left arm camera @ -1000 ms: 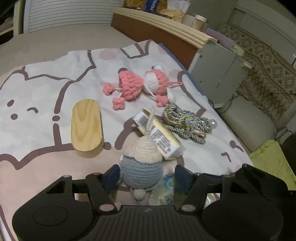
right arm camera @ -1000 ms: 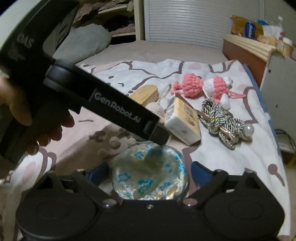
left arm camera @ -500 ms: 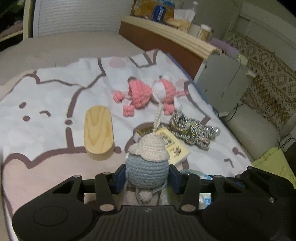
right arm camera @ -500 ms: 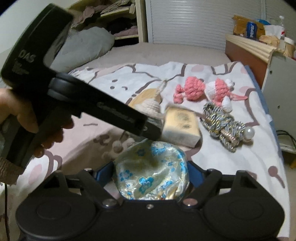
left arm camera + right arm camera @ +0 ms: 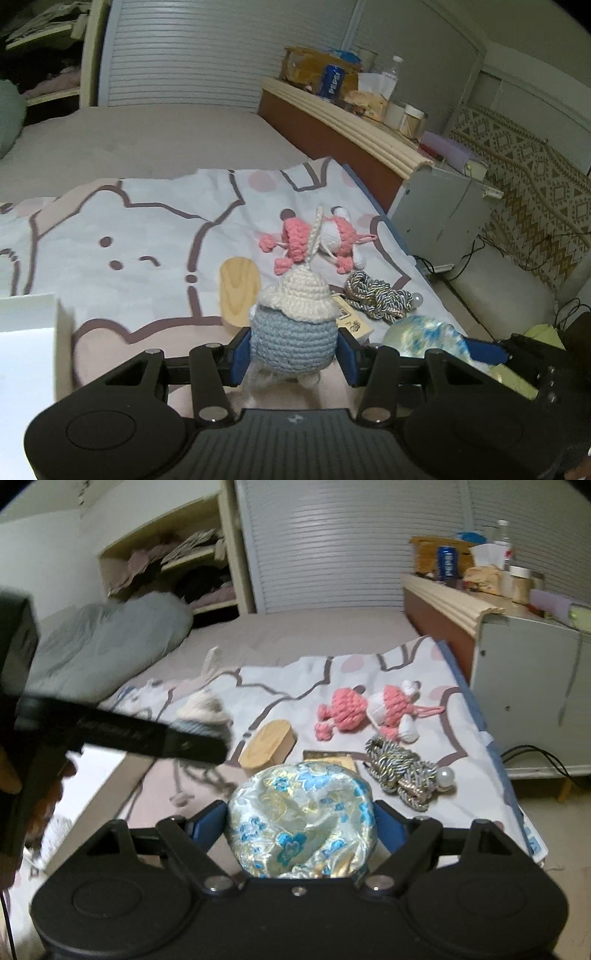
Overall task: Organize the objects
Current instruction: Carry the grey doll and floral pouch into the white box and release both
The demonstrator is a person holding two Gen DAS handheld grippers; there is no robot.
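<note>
My left gripper (image 5: 293,354) is shut on a blue crocheted doll with a cream hat (image 5: 293,332) and holds it above the bed; the doll also shows in the right wrist view (image 5: 205,716). My right gripper (image 5: 301,830) is shut on a round silk pouch with blue flowers (image 5: 301,819), which also shows in the left wrist view (image 5: 424,334). On the patterned blanket (image 5: 147,229) lie a pink and white knitted toy (image 5: 365,710), an oval wooden box (image 5: 267,742), a twisted rope with a pearl (image 5: 406,771) and a small yellow box (image 5: 332,758), partly hidden by the pouch.
A white surface (image 5: 26,354) shows at the lower left of the left wrist view. A wooden headboard shelf (image 5: 343,122) carries a can, jars and boxes. A grey cabinet (image 5: 532,690) stands right of the bed. A grey pillow (image 5: 107,642) lies far left.
Both grippers have risen and pulled back from the bed with their objects. The doll has lifted off the blanket and moved left. A white surface has come into view at the left.
</note>
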